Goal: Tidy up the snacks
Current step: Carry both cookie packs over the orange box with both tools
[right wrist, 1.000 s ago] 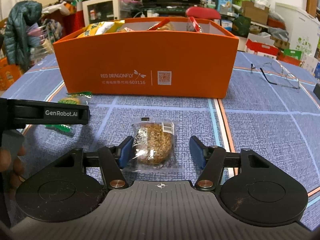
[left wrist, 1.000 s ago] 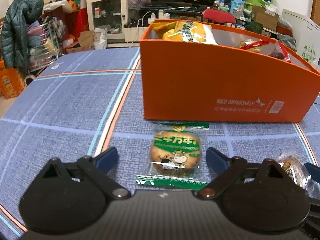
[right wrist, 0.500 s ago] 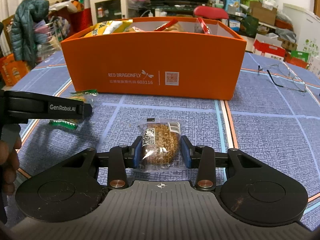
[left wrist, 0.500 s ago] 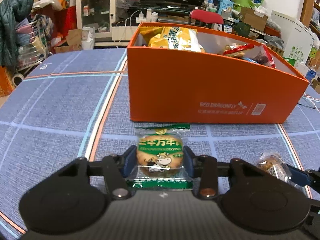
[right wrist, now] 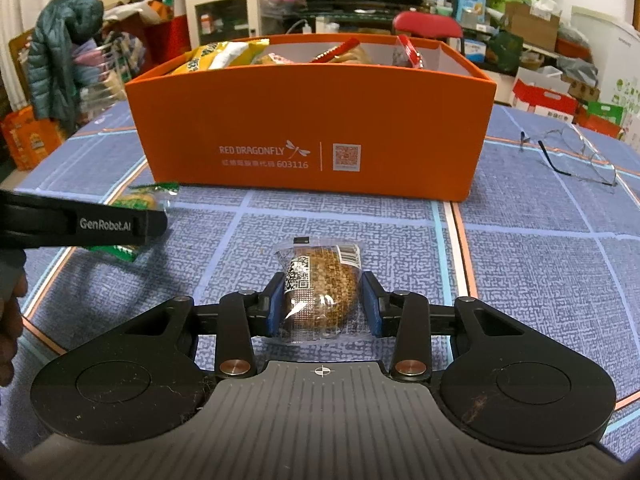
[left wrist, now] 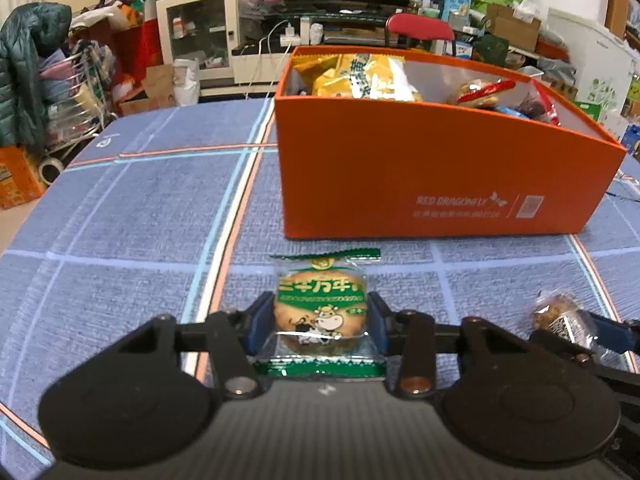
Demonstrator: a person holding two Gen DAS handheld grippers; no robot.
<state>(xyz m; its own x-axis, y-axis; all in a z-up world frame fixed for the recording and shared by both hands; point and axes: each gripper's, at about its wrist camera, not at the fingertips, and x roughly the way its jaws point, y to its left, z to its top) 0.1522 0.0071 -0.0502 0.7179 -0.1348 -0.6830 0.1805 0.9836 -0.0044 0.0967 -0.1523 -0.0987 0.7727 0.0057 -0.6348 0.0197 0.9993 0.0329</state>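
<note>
An orange box (left wrist: 400,168) with several snack packs inside stands on the blue tablecloth, also seen as the orange box (right wrist: 312,120) in the right wrist view. My left gripper (left wrist: 320,320) is shut on a green-wrapped biscuit (left wrist: 320,308), blue pads against both sides. My right gripper (right wrist: 322,304) is shut on a clear-wrapped brown cookie (right wrist: 320,288). That brown cookie (left wrist: 558,318) shows at the right edge of the left wrist view. The green biscuit (right wrist: 140,200) peeks out behind the left gripper's black body in the right wrist view.
Wire-rimmed glasses (right wrist: 576,152) lie on the cloth to the right of the box. A hand (right wrist: 10,320) shows at the left edge. Behind the table are a red chair (left wrist: 420,30), a cabinet (left wrist: 196,32) and a hung dark jacket (left wrist: 24,72).
Both grippers went from open around their snacks to shut on them. The views now look down on the box from a little higher.
</note>
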